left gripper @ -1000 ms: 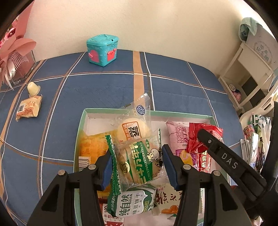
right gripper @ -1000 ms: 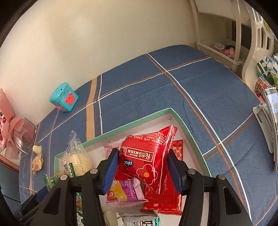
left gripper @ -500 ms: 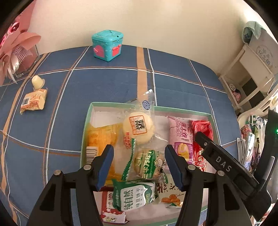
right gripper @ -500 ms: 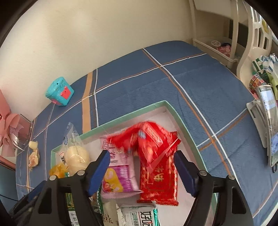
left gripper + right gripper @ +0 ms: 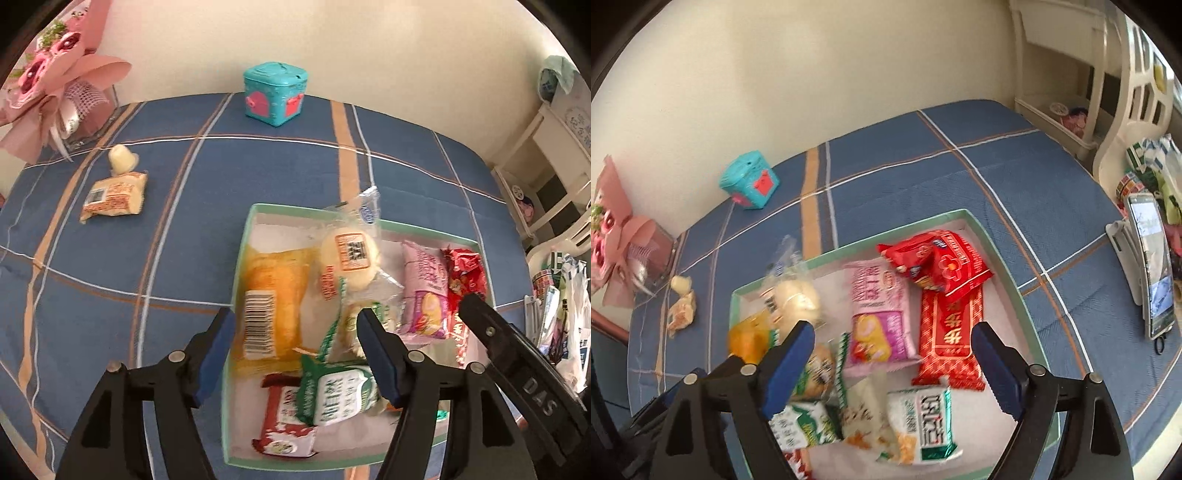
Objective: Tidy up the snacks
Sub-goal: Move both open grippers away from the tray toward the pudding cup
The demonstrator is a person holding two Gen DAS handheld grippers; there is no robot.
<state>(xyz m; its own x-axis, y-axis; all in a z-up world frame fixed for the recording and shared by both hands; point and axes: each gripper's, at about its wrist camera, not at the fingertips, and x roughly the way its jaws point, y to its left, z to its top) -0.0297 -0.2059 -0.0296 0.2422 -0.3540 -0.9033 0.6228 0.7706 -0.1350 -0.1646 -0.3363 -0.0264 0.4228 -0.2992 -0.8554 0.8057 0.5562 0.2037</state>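
A green-rimmed white box (image 5: 242, 258) (image 5: 1004, 258) on the blue plaid cloth holds several snack packets: an orange one (image 5: 273, 306), a round yellow bun (image 5: 349, 254), a pink one (image 5: 879, 314), a red packet (image 5: 934, 262) lying on a long red one (image 5: 951, 332), and green-white ones (image 5: 336, 391) (image 5: 923, 421). My left gripper (image 5: 295, 354) is open and empty above the box's left side. My right gripper (image 5: 892, 369) is open and empty above the box's middle. Two snacks lie outside on the cloth: a wrapped cake (image 5: 114, 195) (image 5: 681, 310) and a small jelly cup (image 5: 122, 158).
A teal toy box (image 5: 275, 92) (image 5: 750, 181) stands by the far wall. A pink bouquet in a clear case (image 5: 55, 85) (image 5: 617, 251) is at the far left. A phone on a stand (image 5: 1150, 266) and white shelves (image 5: 1067, 85) are at the right.
Both grippers opened, dropped their packets into the box, and pulled back and up. The green packet and the red packet now lie in the box. The left view has swung left.
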